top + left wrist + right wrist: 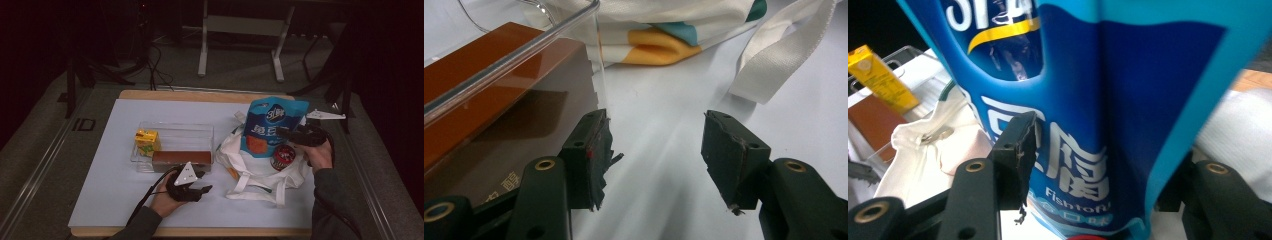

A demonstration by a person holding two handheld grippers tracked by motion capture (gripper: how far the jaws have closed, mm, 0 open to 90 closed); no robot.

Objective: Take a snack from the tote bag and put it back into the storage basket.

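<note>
meanwhile, a blue pouch hangs over the tote

over on the left, a clear plastic bin [172, 131] holds a small yellow carton [147, 141] and a long brown box [181, 159], both stiff and square-edged. just in front, the left gripper [195, 186] rests low on the white table [110, 195], jaws standing apart with nothing between them, one pad beside the bin's corner. moving right, a soft cream tote bag [260, 175] lies slumped, a red-lidded tin [283, 156] inside. the right gripper [1098, 160] pinches the blue snack pouch [272, 125], held upright above the bag. it looks light, puffy and slick, likely to crumple or slip; the flat sealed edge seems the safest hold.
</note>
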